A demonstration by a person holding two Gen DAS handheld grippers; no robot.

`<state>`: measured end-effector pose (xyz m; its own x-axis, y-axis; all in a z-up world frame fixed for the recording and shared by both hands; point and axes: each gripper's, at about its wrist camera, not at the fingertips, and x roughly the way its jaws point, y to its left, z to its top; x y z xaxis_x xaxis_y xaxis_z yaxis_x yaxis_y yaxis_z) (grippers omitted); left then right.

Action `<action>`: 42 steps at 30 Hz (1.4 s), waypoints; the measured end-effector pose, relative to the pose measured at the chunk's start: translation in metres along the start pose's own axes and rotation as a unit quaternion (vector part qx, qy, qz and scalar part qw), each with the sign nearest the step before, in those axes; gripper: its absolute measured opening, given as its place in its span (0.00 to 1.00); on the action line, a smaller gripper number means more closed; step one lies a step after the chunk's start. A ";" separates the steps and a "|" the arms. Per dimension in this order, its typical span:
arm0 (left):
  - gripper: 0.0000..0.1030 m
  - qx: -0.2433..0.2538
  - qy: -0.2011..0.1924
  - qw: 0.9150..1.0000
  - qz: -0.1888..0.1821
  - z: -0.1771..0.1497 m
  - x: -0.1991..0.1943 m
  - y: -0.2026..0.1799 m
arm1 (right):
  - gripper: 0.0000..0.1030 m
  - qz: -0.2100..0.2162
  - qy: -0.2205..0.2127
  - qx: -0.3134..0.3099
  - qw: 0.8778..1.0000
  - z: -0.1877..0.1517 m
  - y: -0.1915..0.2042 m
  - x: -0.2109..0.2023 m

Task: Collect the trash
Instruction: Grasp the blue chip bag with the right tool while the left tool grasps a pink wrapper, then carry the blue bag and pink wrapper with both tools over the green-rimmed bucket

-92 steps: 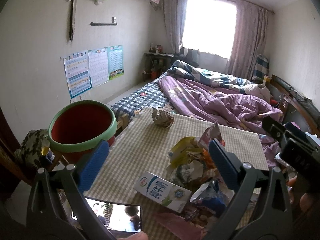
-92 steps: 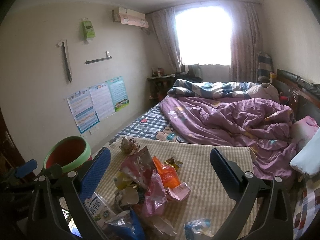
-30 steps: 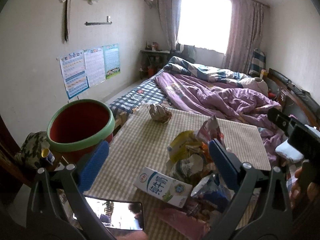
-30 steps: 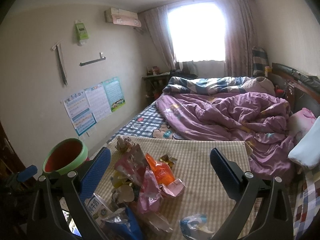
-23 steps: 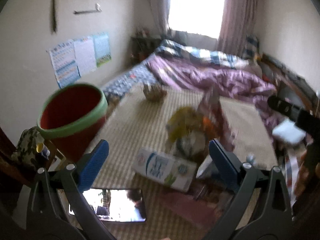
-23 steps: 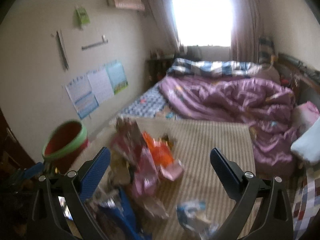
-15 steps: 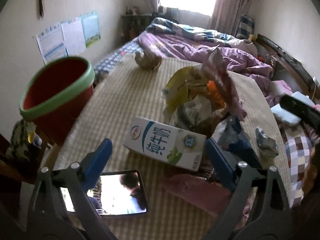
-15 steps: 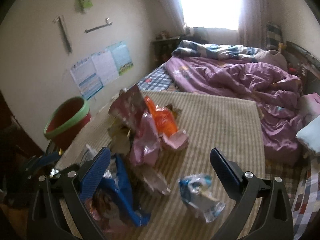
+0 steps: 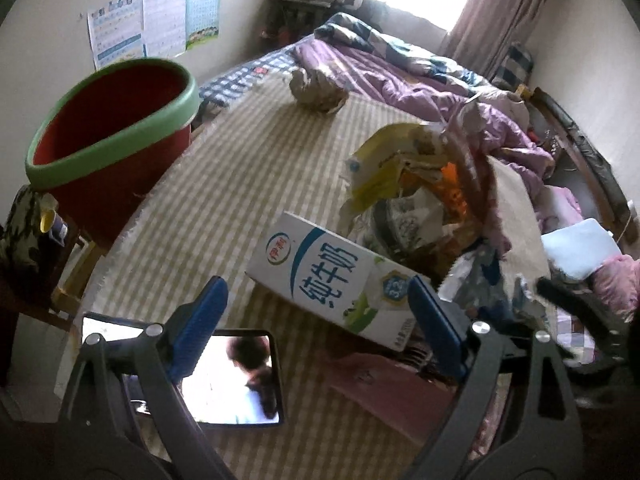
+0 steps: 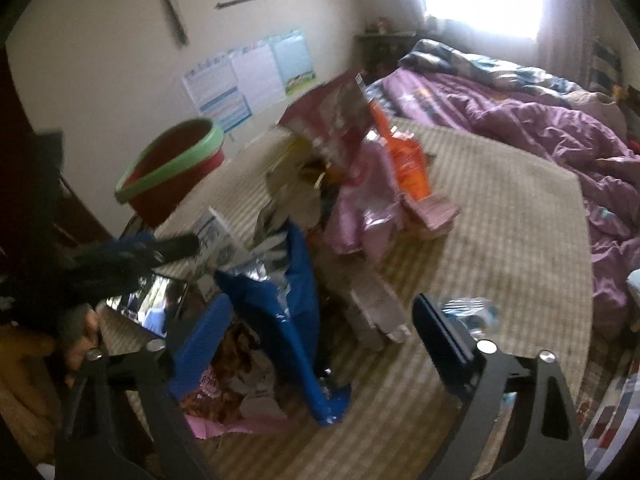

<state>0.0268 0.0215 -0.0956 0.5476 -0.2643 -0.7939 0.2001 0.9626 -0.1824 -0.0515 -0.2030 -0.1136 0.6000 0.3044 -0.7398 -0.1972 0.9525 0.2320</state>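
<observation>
A pile of wrappers (image 9: 420, 184) lies on the checked tablecloth (image 9: 240, 160). A white milk carton (image 9: 332, 276) lies flat at the pile's near side. My left gripper (image 9: 316, 320) hovers open just in front of it, the carton's near corner close to the right fingertip. In the right wrist view, a blue foil bag (image 10: 288, 300) stands between the fingers of my right gripper (image 10: 320, 336). Its jaws are closing, and the pads do not visibly press on the bag. A red bin with a green rim (image 9: 112, 120) stands at the table's left edge.
A lit phone (image 9: 236, 376) lies on the cloth under the left gripper. A crumpled paper ball (image 9: 316, 92) sits at the far edge, a small clear wrapper (image 10: 468, 312) beside my right finger. A bed with a purple quilt (image 10: 540, 128) lies beyond the table.
Both grippers have sunk and tipped down toward the table. The carton and the blue bag now sit between the fingers. The jaws of both stand narrower, the right more so.
</observation>
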 end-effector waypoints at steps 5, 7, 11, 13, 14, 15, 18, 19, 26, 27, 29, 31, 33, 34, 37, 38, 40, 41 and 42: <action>0.87 0.030 -0.010 0.999 0.001 -0.008 -0.018 -0.005 | 0.36 0.042 0.030 0.018 0.999 -0.002 -0.004 0.017; 0.87 0.040 0.000 0.999 -0.014 -0.017 -0.023 -0.008 | 0.32 0.047 0.029 0.020 0.998 -0.001 -0.003 0.015; 0.87 0.051 0.040 0.995 -0.073 -0.034 -0.023 -0.019 | 0.31 0.040 -0.010 0.020 0.999 0.009 -0.008 -0.007; 0.87 0.061 0.059 0.992 -0.091 -0.041 -0.020 -0.030 | 0.30 0.039 -0.027 0.025 0.999 0.014 -0.011 -0.016; 0.87 0.066 0.069 0.991 -0.097 -0.044 -0.016 -0.036 | 0.30 0.037 -0.035 0.027 0.998 0.016 -0.013 -0.020; 0.86 0.067 0.081 0.989 -0.101 -0.046 -0.010 -0.041 | 0.30 0.035 -0.040 0.028 0.998 0.018 -0.014 -0.023; 0.80 0.064 0.099 0.986 -0.119 -0.049 0.002 -0.050 | 0.30 0.030 -0.049 0.030 0.998 0.019 -0.018 -0.029; 0.72 0.065 0.105 0.985 -0.118 -0.050 0.006 -0.053 | 0.30 0.029 -0.050 0.031 0.998 0.019 -0.018 -0.030; 0.34 0.039 0.115 0.982 -0.142 -0.047 0.008 -0.045 | 0.30 0.028 -0.062 0.032 0.997 0.018 -0.015 -0.035; 0.29 0.039 0.109 0.983 -0.139 -0.045 0.005 -0.044 | 0.30 0.028 -0.065 0.032 0.997 0.020 -0.015 -0.036; 0.26 0.044 0.098 0.985 -0.137 -0.043 -0.002 -0.044 | 0.30 0.030 -0.071 0.031 0.997 0.021 -0.015 -0.037; 0.24 0.048 0.087 0.985 -0.142 -0.040 -0.010 -0.046 | 0.30 0.031 -0.078 0.029 0.996 0.023 -0.014 -0.039; 0.23 0.059 0.073 0.985 -0.143 -0.038 -0.019 -0.049 | 0.30 0.032 -0.085 0.027 0.996 0.026 -0.012 -0.043; 0.23 0.067 0.064 0.985 -0.146 -0.036 -0.026 -0.051 | 0.30 0.032 -0.088 0.027 0.995 0.027 -0.012 -0.045; 0.22 0.079 0.048 0.983 -0.160 -0.031 -0.039 -0.055 | 0.30 0.032 -0.103 0.028 0.994 0.030 -0.011 -0.053; 0.22 0.084 0.041 0.981 -0.168 -0.029 -0.045 -0.058 | 0.30 0.031 -0.109 0.030 0.993 0.032 -0.010 -0.056; 0.22 0.095 0.027 0.978 -0.182 -0.025 -0.055 -0.062 | 0.30 0.029 -0.123 0.032 0.991 0.035 -0.011 -0.063; 0.22 0.099 0.023 0.977 -0.186 -0.025 -0.061 -0.063 | 0.30 0.028 -0.128 0.032 0.991 0.036 -0.011 -0.066; 0.22 0.103 0.017 0.976 -0.192 -0.024 -0.066 -0.064 | 0.30 0.027 -0.133 0.033 0.990 0.037 -0.011 -0.069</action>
<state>-0.0416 -0.0211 -0.0459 0.3737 -0.5976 -0.7093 0.5456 0.7601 -0.3530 -0.0615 -0.2345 -0.0420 0.7744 0.3375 -0.5352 -0.1886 0.9305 0.3140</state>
